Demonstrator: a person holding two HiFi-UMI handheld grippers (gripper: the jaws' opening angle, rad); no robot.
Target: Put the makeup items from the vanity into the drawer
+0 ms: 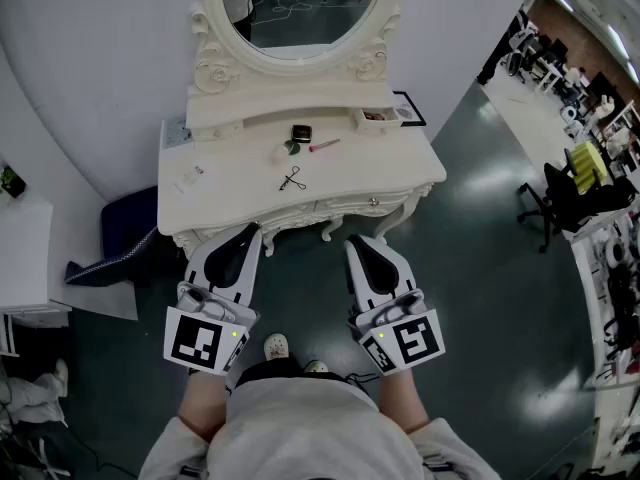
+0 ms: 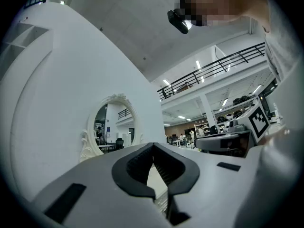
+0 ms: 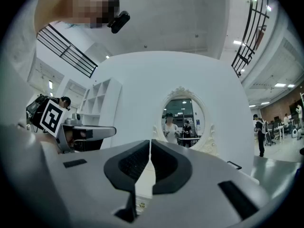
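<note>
**Closed and empty, lined up at the front edge**

Head view: I hold my left gripper (image 1: 243,238) and right gripper (image 1: 366,246) side by side, just short of the white vanity (image 1: 230,193). The makeup lies on its top, well apart from both: a dark compact (image 1: 300,133), a pink stick (image 1: 324,145) and a black scissor-like tool (image 1: 292,179). The drawer front (image 1: 350,206) sits flush.

Left gripper view: my jaws are pressed together with nothing between them. The oval mirror (image 2: 108,127) is ahead, off to the left.

Right gripper view: these jaws are pressed together too, and empty. The mirror is ahead, a little to the right.
</note>
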